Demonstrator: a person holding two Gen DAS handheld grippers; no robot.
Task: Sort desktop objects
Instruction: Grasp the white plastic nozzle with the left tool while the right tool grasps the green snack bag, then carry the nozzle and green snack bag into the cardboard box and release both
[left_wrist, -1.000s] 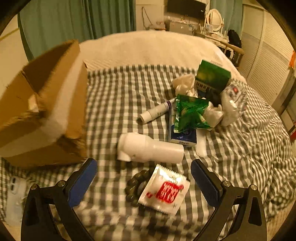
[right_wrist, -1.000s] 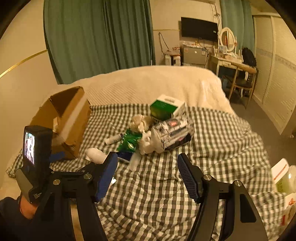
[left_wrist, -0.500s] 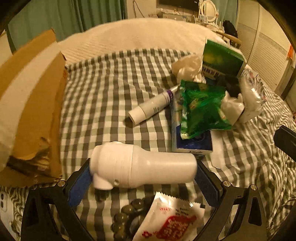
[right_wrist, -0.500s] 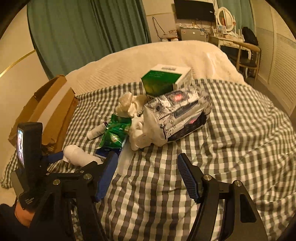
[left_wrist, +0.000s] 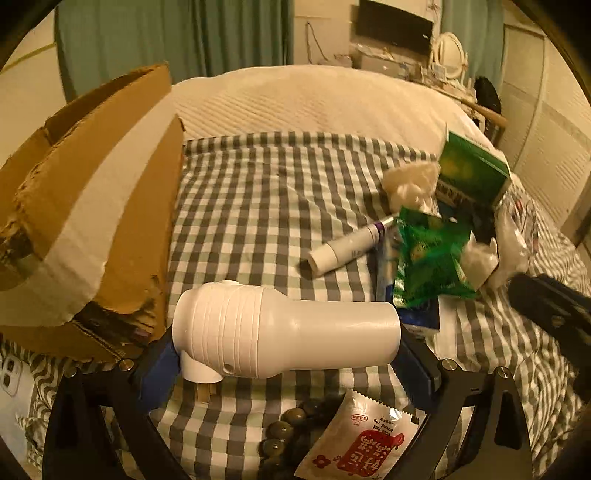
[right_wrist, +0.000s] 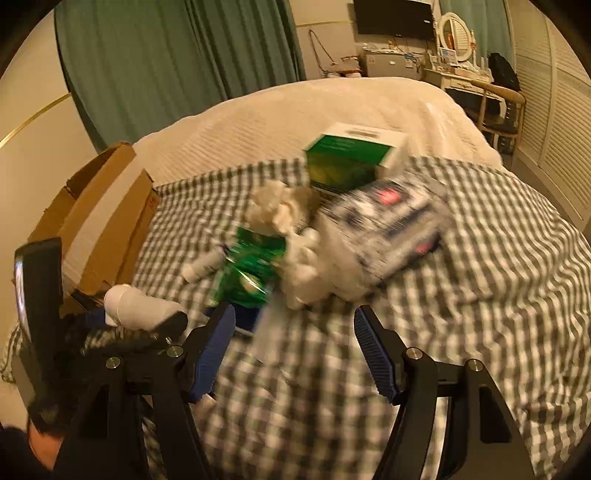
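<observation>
A white handheld device (left_wrist: 288, 328) with a ribbed head and a short stub lies crosswise between my left gripper's (left_wrist: 286, 369) blue pads. Each pad meets one end of it, so the gripper is shut on it just above the checkered cloth (left_wrist: 258, 206). In the right wrist view the device (right_wrist: 136, 306) shows at the left, next to the left gripper. My right gripper (right_wrist: 295, 343) hangs open over bare cloth, short of the pile: a green packet (right_wrist: 251, 269), a white tube (left_wrist: 343, 247), a green box (right_wrist: 351, 158) and a silver wrapped pack (right_wrist: 391, 225).
An open cardboard box (left_wrist: 92, 206) stands at the left of the bed. Dark beads (left_wrist: 284, 432) and a red-and-white sachet (left_wrist: 362, 443) lie under my left gripper. A white phone (left_wrist: 11, 373) rests at the far left edge. A desk and chair stand behind the bed.
My left gripper came forward around the white device, which now stays fixed between its pads while the cloth shifts beneath. My right gripper came down and closer to the pile, still open.
</observation>
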